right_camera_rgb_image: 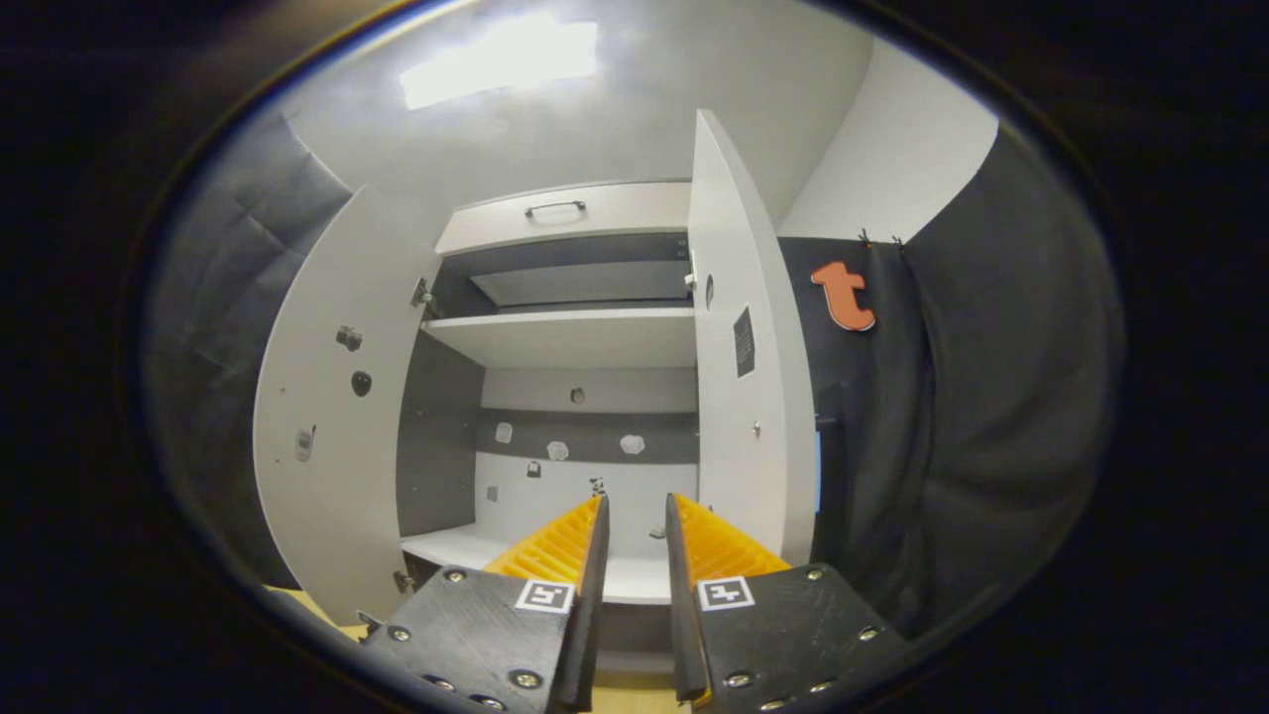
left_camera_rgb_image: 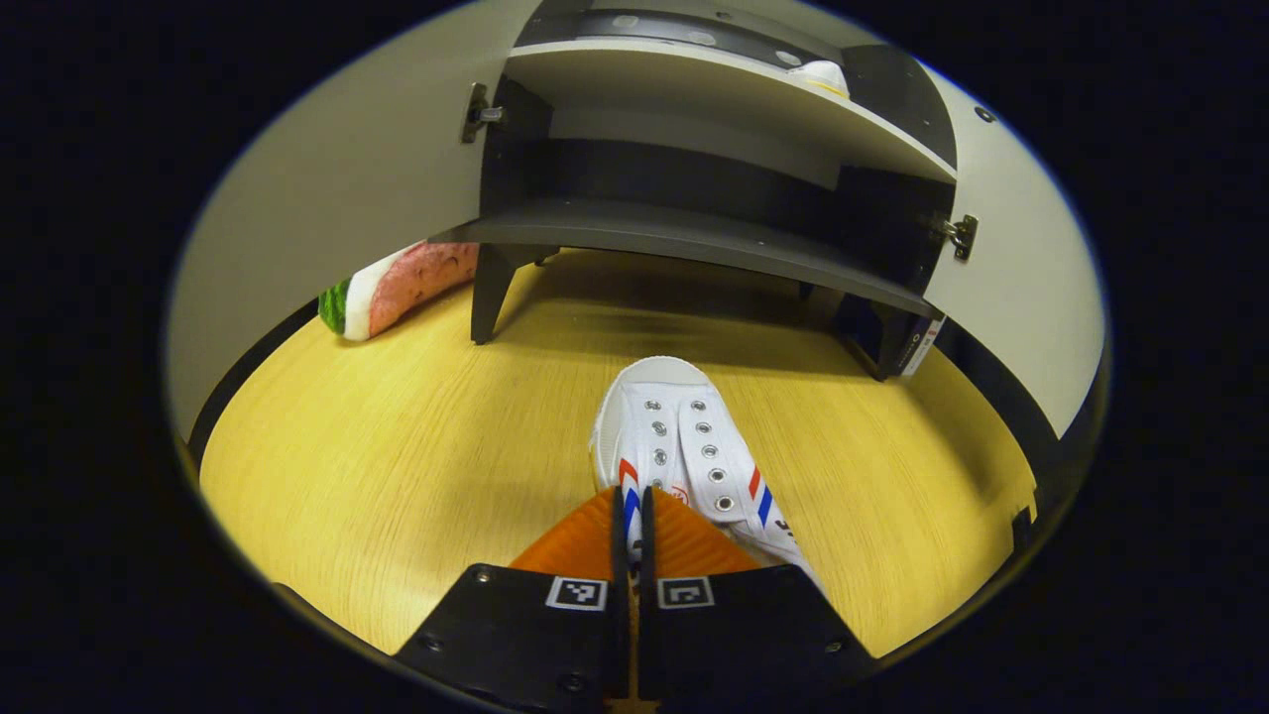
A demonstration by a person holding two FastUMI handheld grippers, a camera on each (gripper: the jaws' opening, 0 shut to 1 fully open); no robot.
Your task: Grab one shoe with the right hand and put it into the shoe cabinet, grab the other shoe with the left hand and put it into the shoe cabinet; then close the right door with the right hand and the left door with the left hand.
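Left tongs [left_camera_rgb_image: 634, 516] nearly closed, right tongs [right_camera_rgb_image: 634, 526] slightly parted

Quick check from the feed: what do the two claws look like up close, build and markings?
Both match. The left claw and right claw each have two ribbed, wedge-shaped fingers on flat black plates fixed with screws. Each plate carries a small square black-and-white tag near the finger base. No cables or sleeves in sight.

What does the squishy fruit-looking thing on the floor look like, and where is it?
Find the shoe cabinet with both doors open, standing on the yellow wooden floor. Look beside its front left leg, in the left gripper view, against the pale open door. There lies a watermelon slice toy: pink and speckled, with a white band and green rind, unlike the white laced shoe nearer the camera.
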